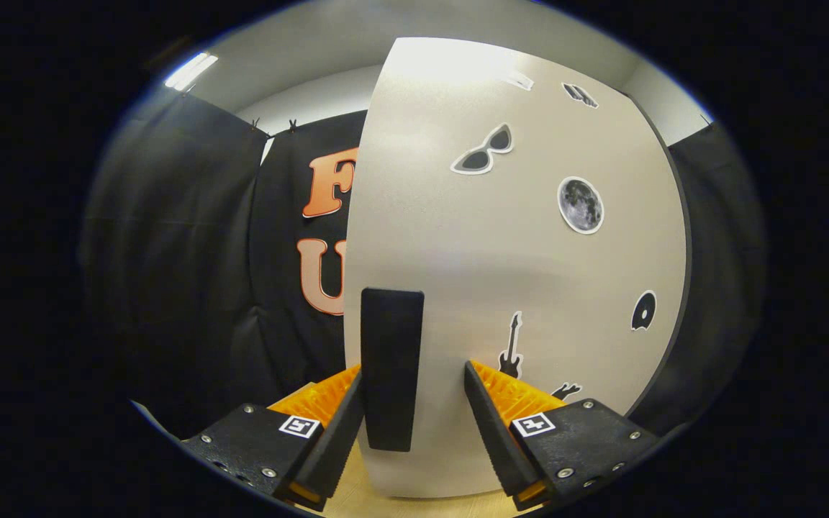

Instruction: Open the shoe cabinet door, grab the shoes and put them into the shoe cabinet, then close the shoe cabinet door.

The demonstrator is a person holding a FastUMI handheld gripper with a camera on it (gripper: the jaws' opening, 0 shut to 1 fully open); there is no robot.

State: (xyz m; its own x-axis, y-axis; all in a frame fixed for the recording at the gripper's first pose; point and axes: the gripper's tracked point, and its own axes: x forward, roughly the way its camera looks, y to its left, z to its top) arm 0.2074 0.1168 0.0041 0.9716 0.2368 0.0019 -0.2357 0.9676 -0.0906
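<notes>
Between the spread fingers (414,381): tall black rectangular door handle (390,368), left finger beside it | pale grey flat cabinet door (522,259), stickers: sunglasses (484,151), moon (581,205), guitar (511,347).

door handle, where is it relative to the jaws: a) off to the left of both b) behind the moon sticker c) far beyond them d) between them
d: the black door handle stands upright between the open jaws of the gripper, the left one close beside it and the right one apart from it.

Black curtain (191,288) hangs beneath a lit ceiling lamp (190,70).
</notes>
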